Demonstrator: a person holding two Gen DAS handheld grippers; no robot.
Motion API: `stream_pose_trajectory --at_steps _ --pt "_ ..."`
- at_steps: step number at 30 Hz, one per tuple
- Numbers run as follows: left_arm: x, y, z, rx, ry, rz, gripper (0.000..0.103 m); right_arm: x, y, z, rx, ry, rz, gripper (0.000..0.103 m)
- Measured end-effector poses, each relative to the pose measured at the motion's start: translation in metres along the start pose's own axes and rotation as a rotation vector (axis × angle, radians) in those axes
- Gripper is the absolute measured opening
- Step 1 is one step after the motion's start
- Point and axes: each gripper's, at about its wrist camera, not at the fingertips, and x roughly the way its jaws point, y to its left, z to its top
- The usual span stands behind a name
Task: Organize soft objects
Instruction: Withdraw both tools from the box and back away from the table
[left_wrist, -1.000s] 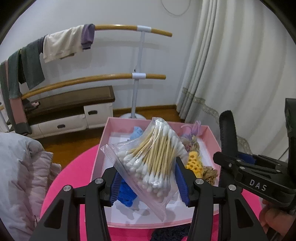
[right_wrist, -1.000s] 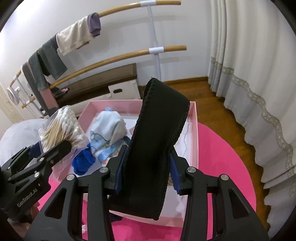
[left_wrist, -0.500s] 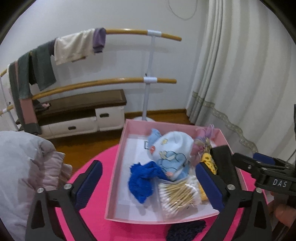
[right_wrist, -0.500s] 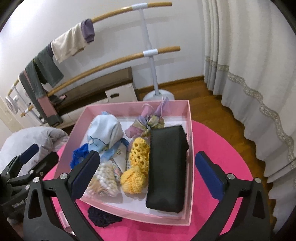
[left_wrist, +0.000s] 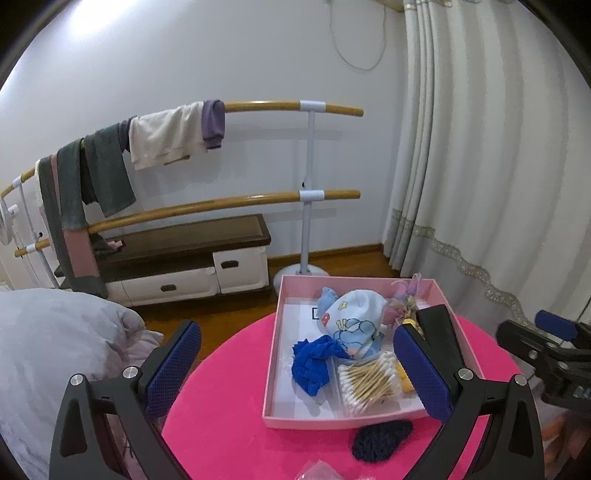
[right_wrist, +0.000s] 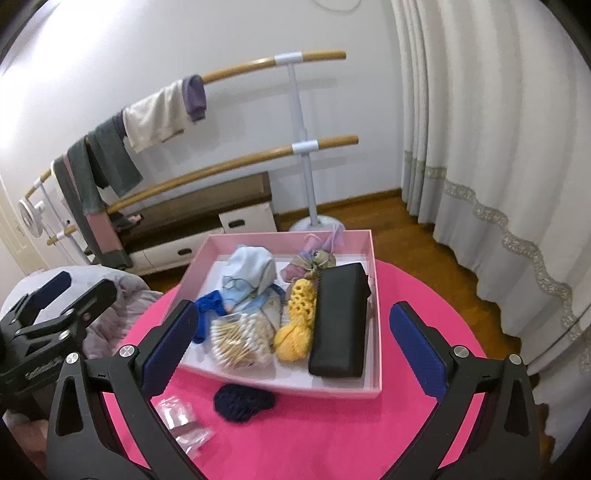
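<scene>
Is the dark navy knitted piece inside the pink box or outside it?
Outside. The navy knitted piece lies on the pink table, just before the box's near wall.

Wide, empty gap between the spread jaws of both the left gripper (left_wrist: 297, 363) and the right gripper (right_wrist: 293, 338). Ahead of the jaws, pink box (right_wrist: 373, 302) crowded: black case (right_wrist: 338, 321) along the right wall, yellow knit (right_wrist: 295, 325), cotton swabs (right_wrist: 236, 341), blue cloth (left_wrist: 312, 363); bare floor only at the left wall. Below the jaws, open pink tabletop (right_wrist: 332, 435), broken by dark knit piece (right_wrist: 243, 401) and clear bag (right_wrist: 183, 424).
</scene>
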Motion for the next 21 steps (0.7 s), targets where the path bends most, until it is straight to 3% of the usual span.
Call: stream_pose_trajectory --at_steps 8,21 --pt "-0.08 0.008 -0.026 0.021 -0.069 0.001 0.103 -0.074 0.011 -0.023 -0.01 -0.099 -0.017 0.103" --pt "-0.183 0.02 -0.071 0.007 -0.133 0.006 0.103 -0.147 0.023 -0.054 -0.005 -0.202 -0.056 0.103"
